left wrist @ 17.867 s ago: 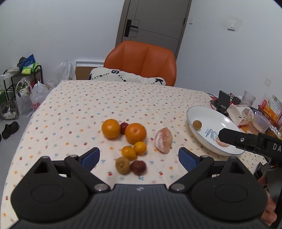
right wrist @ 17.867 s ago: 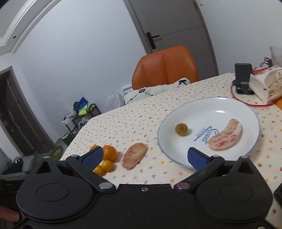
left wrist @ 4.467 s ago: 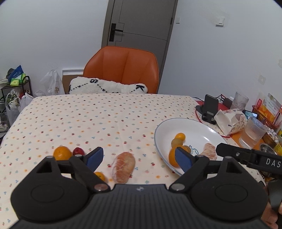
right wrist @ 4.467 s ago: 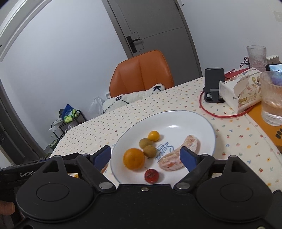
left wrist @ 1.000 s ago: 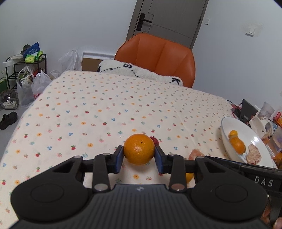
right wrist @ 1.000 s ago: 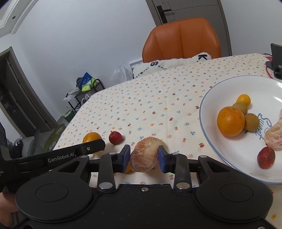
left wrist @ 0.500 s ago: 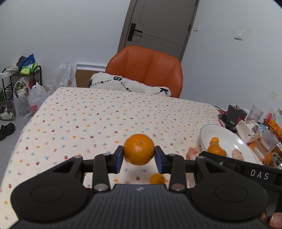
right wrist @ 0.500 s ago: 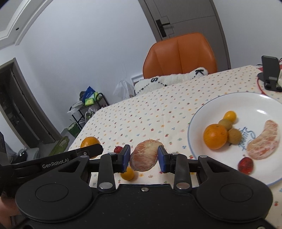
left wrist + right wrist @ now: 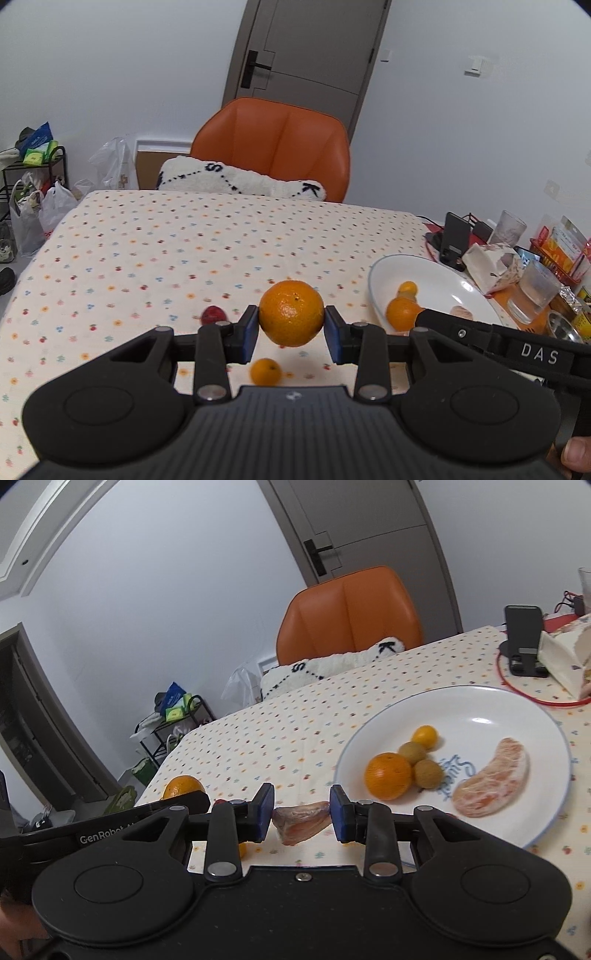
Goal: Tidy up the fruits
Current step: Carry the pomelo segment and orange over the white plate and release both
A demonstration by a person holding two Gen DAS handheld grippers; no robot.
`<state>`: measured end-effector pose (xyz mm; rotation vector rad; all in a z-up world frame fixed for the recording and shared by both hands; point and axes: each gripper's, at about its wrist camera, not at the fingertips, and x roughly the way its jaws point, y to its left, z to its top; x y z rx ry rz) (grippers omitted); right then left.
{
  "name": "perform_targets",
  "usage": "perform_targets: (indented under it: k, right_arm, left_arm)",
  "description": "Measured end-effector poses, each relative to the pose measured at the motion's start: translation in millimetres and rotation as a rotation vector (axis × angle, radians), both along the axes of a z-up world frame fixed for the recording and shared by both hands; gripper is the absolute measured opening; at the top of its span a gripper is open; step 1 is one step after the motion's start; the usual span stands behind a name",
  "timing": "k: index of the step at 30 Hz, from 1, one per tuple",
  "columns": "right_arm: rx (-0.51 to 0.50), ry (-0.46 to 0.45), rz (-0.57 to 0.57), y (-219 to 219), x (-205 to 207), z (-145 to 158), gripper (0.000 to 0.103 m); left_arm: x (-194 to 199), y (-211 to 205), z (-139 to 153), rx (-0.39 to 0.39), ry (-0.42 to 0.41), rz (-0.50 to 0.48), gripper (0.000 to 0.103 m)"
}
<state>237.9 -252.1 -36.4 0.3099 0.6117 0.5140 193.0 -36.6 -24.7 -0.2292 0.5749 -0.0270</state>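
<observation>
Left gripper [image 9: 291, 329] clamps orange [image 9: 291, 312] between its pads, above the table [image 9: 147, 251]. Right gripper [image 9: 302, 815] pinches pomelo segment [image 9: 302, 822], held just left of plate [image 9: 517, 709].

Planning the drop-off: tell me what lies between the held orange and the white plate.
Only bare floral tablecloth lies between the orange in the left gripper and the plate, as the left wrist view shows.
</observation>
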Motion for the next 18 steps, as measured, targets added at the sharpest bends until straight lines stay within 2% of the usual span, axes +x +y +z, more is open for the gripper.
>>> perform_targets:
  k: [18]
  right_arm:
    - [0.033, 0.008, -0.086, -56, 1, -8, 0.030]
  left_arm:
    - [12, -54, -2, 0.022, 0.006, -0.079, 0.036]
